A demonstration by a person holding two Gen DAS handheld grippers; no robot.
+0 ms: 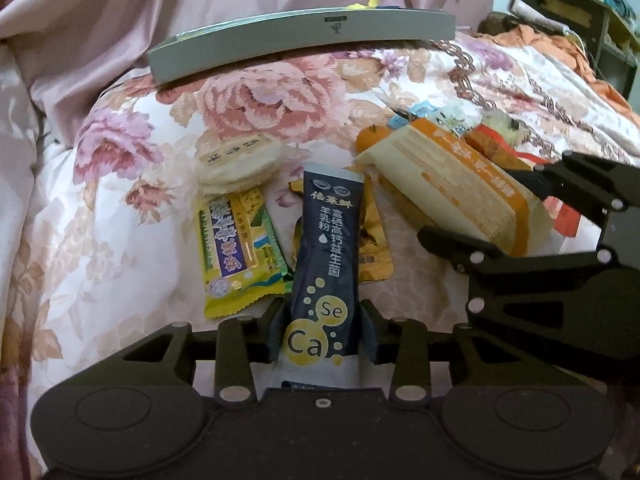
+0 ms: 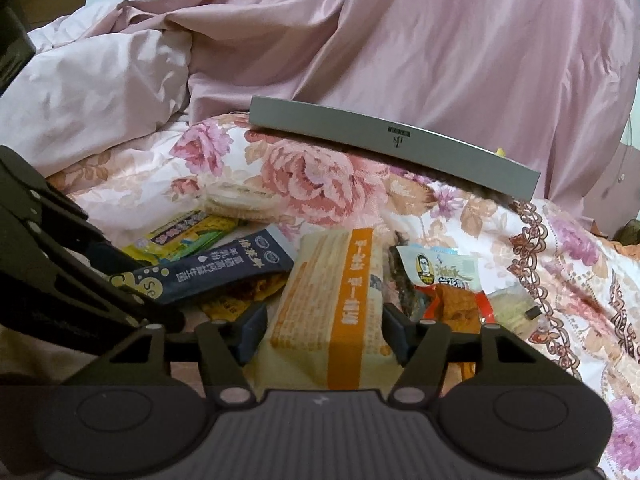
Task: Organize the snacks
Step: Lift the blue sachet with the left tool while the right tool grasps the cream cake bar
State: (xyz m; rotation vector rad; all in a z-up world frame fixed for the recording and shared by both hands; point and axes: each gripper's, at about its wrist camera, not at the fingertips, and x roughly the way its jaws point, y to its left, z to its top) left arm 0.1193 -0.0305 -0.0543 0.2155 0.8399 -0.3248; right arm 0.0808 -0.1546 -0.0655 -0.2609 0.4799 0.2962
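Fingers: left gripper (image 1: 325, 330) clamps navy sachet (image 1: 326, 256); right gripper (image 2: 325, 326) clamps cracker pack (image 2: 332, 300).

Dark blue sachet (image 1: 326, 248) reading 倍莱鲜, 富硒高钙益生菌 and 羊乳粉, yellow circles marked "Se" and "Ca" at its lower end, small dark logo on the grey tray (image 1: 335, 28) rim, other wrappers' print too blurred to read

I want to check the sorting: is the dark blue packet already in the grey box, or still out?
Out. The dark blue packet sits between the left gripper fingers, well short of the grey box.
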